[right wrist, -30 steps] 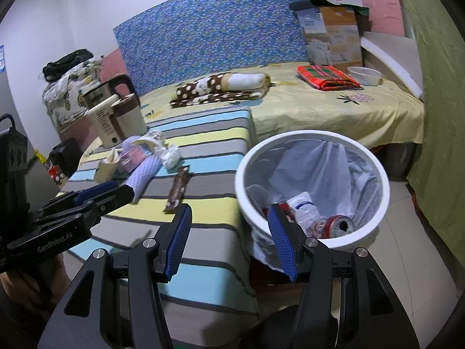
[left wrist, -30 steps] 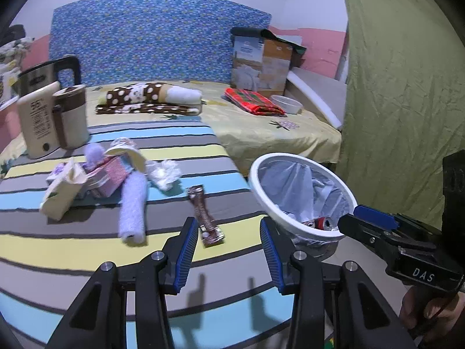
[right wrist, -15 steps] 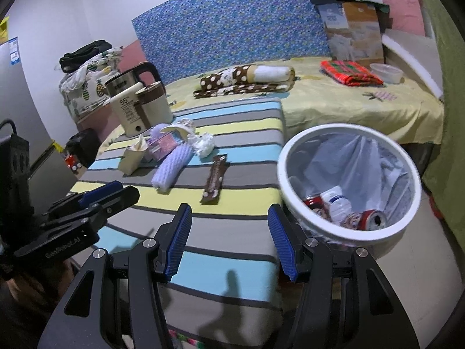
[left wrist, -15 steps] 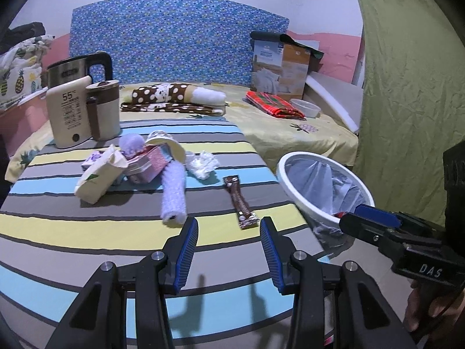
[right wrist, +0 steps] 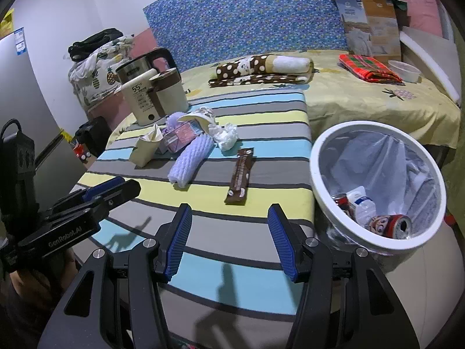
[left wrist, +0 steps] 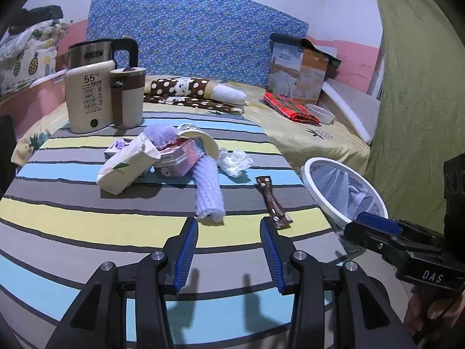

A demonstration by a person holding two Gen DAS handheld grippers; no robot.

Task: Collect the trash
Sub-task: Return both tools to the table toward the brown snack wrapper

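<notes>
A brown snack wrapper (left wrist: 273, 200) (right wrist: 240, 177) lies on the striped table near its right edge. A crumpled white wad (left wrist: 234, 162) (right wrist: 225, 135) lies behind it. A white bin (left wrist: 343, 192) (right wrist: 377, 186) with a plastic liner stands right of the table and holds a can (right wrist: 399, 225) and a bottle (right wrist: 361, 203). My left gripper (left wrist: 229, 250) is open and empty above the table's front. My right gripper (right wrist: 231, 238) is open and empty, just short of the wrapper.
A lilac knitted roll (left wrist: 207, 189), a cream carton (left wrist: 125, 164), a pink box (left wrist: 178, 157) and a paper cup (left wrist: 197, 136) lie in a cluster mid-table. A kettle and a beige appliance (left wrist: 87, 99) stand at the back left. A bed lies behind.
Both grippers have swung left, from the bin toward the table. The table items now sit more central in both views. Both stay open and empty.
</notes>
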